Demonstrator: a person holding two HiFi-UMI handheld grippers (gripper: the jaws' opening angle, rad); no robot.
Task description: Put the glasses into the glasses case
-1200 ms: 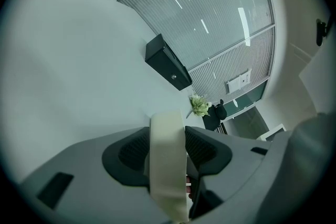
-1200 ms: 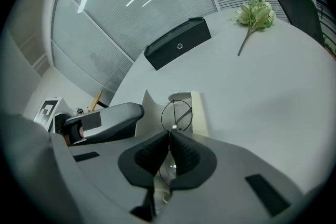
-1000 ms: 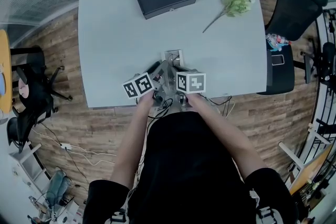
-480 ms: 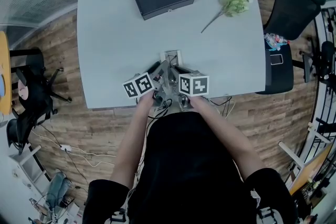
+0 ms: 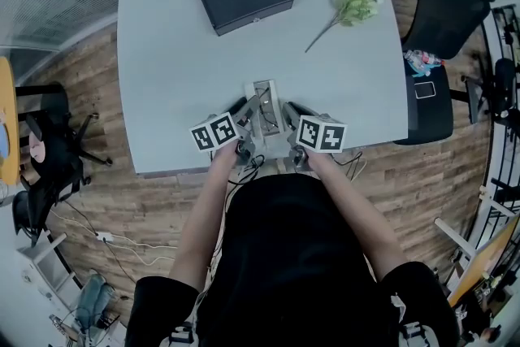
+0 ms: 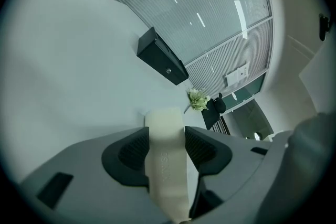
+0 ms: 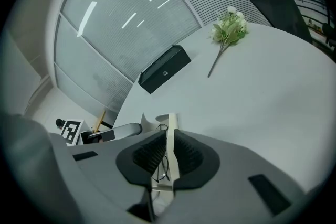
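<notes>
The cream, boxy glasses case (image 5: 264,116) is at the near edge of the big, pale grey table (image 5: 179,53), between the two tongs. The left gripper (image 6: 167,136) squeezes a wide cream part of the case. The right gripper (image 7: 168,140) has just been closing. Its jaws now stand narrow and pinch a thin cream wall of the case. The thin, dark wire glasses (image 7: 164,164) seem to lie inside the case, just beside that wall.

I think the glasses are already going in, so this looks like the last part of the job. The next move is probably to tuck them down flat and fold the case shut. That needs a soft touch so the wire does not bend.

Only a small bit of the wire shows, so I cannot tell if the whole pair is inside. From above, the tongs cover half the case. I cannot tell if it rests on the table or is held just over it.
</notes>
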